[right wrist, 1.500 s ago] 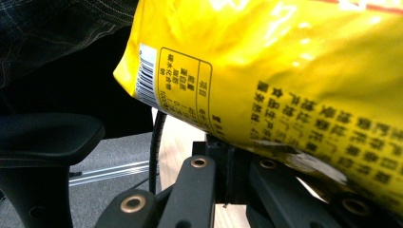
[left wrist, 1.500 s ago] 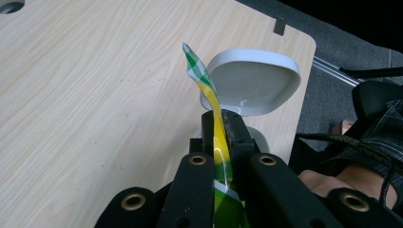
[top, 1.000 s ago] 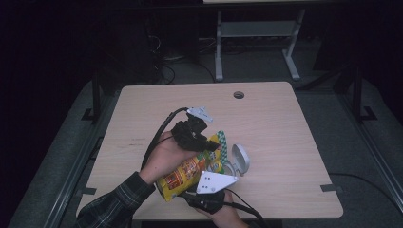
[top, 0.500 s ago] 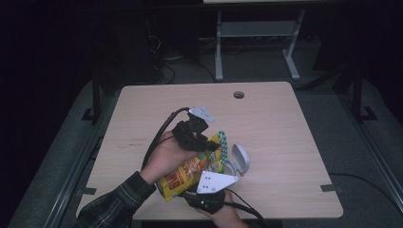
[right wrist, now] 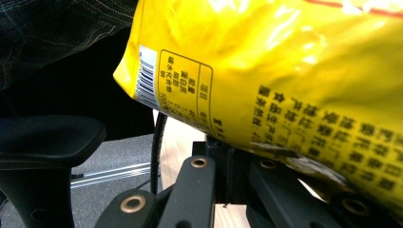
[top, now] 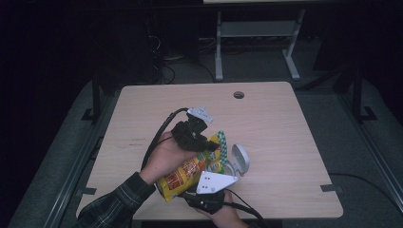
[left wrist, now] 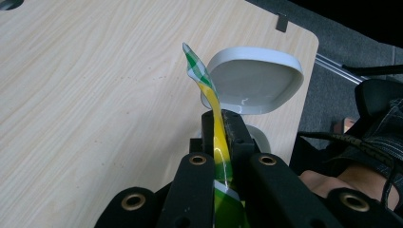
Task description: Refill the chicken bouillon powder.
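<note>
A yellow snack bag (top: pixel 187 172) hangs tilted over the near middle of the wooden table (top: pixel 266 118), held between both grippers. My left gripper (top: pixel 205 141) is shut on the bag's green-checked top seal (left wrist: pixel 209 90), which sticks out past the jaws toward a white lidded container (left wrist: pixel 254 80). That container (top: pixel 239 159) stands just right of the bag with its lid raised. My right gripper (top: pixel 205 189), under its grey plate, sits at the bag's lower end. In the right gripper view the bag (right wrist: pixel 285 66) lies across the jaws of the right gripper (right wrist: pixel 230 147), its lower edge pinched between them.
A round cable hole (top: pixel 238 95) sits near the table's far edge. A metal shelf frame (top: pixel 256 33) stands on the floor behind the table. A black chair seat (right wrist: pixel 47 137) is close to the person, whose plaid sleeve (top: pixel 114 202) comes in at bottom left.
</note>
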